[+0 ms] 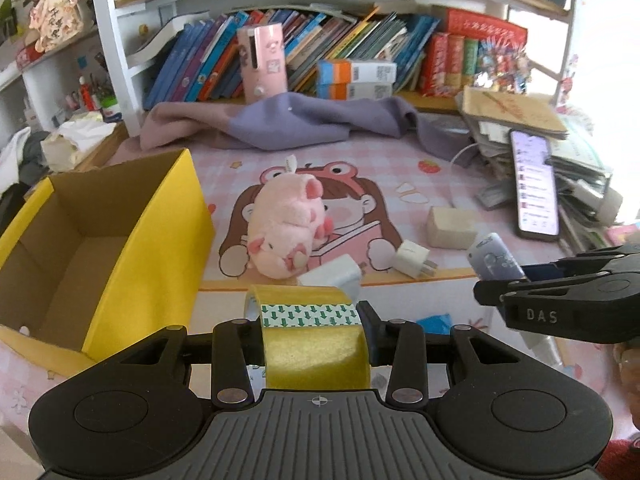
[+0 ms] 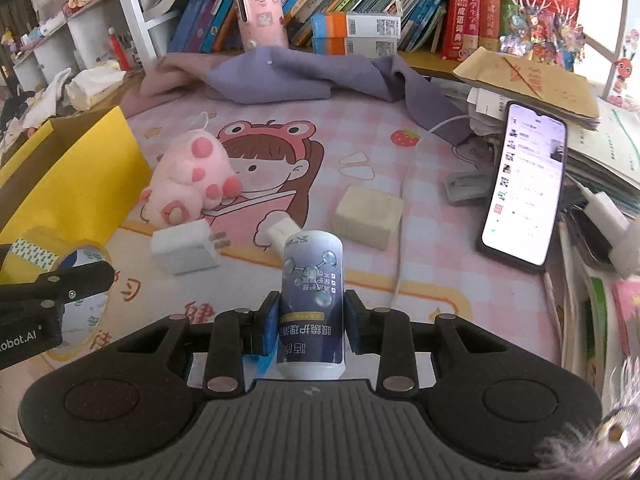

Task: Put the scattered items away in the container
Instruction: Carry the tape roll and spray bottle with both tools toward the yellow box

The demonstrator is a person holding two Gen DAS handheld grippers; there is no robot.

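Observation:
My left gripper [image 1: 312, 320] is shut on a yellow tape roll [image 1: 316, 340], held above the mat to the right of the open yellow box [image 1: 152, 248]. My right gripper [image 2: 312, 312] is shut on a white and blue bottle [image 2: 312, 304], held above the mat; the bottle also shows in the left wrist view [image 1: 494, 258]. On the mat lie a pink plush pig [image 1: 284, 224], a white charger [image 2: 184, 246], a smaller white plug [image 1: 412, 258] and a beige block [image 2: 368, 216]. The box looks empty where I can see into it.
A lit phone [image 2: 524, 184] leans on a stack of papers and books at the right. A purple cloth [image 1: 288, 120] lies at the back below the bookshelf. A white cable [image 2: 404, 208] runs across the mat. The box stands at the left.

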